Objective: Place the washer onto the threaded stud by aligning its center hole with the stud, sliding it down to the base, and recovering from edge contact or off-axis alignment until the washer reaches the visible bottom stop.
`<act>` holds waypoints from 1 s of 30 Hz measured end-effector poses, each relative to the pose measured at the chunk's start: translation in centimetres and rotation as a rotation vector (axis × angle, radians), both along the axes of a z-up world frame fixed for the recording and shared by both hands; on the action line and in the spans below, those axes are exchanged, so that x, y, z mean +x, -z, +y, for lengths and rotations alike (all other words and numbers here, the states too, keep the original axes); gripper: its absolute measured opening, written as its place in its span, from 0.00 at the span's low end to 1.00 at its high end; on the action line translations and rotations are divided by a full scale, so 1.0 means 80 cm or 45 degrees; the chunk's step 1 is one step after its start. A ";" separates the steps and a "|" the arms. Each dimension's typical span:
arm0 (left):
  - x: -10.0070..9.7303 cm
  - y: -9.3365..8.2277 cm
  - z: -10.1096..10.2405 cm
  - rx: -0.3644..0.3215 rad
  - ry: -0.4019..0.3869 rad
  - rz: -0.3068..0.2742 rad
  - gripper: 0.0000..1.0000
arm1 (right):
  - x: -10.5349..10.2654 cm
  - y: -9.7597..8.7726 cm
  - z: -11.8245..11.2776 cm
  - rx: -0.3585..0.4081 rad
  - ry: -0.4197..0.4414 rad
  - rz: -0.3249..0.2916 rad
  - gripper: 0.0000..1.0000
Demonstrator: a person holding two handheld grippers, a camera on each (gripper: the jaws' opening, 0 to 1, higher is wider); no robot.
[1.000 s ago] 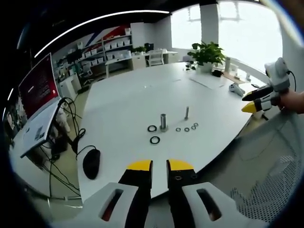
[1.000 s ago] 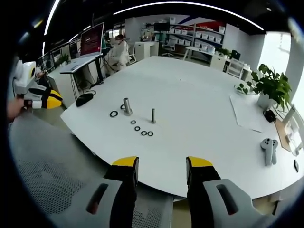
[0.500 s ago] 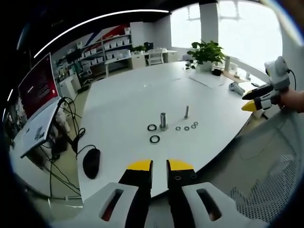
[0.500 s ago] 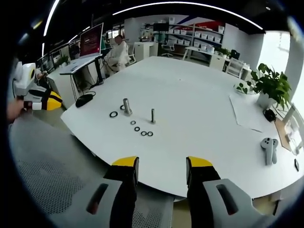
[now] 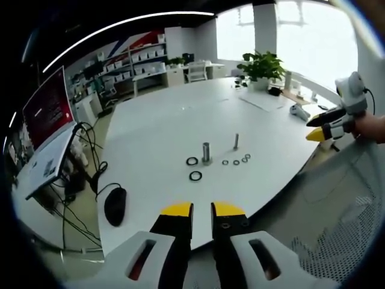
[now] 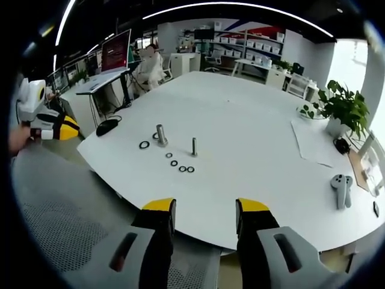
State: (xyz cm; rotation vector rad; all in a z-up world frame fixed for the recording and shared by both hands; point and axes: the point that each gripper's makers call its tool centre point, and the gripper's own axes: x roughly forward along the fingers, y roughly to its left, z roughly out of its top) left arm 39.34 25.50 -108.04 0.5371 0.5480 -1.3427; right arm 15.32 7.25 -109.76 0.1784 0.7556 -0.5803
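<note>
Washers (image 6: pixel 181 167) are lying loose in a short row on the white table (image 6: pixel 252 138), just beside the thin threaded stud (image 6: pixel 194 146) and near a thicker stud (image 6: pixel 160 133); both grippers are hovering off the table edge, well apart from them; the right gripper (image 6: pixel 204 212) is gaping wide and empty, the left gripper (image 5: pixel 201 212) is nearly clenched on nothing. The risk is lying in the pickup: such flat rings are likely skidding away or tilting, then catching on the threads.

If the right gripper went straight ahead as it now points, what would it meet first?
Probably the near edge of the white table; the right gripper, jaws open, hangs off it. The small washers lie farther on; depth is unclear.
</note>
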 end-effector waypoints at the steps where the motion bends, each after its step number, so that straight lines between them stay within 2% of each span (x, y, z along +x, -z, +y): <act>1: 0.001 0.001 -0.001 0.001 -0.001 0.001 0.09 | 0.000 0.000 0.000 0.000 -0.001 -0.001 0.42; 23: 0.005 -0.001 -0.008 -0.009 -0.013 0.015 0.11 | 0.004 -0.004 -0.001 0.009 -0.006 -0.019 0.42; 30: 0.006 0.006 -0.010 0.013 -0.002 0.021 0.11 | 0.005 -0.003 -0.002 0.008 -0.005 -0.030 0.42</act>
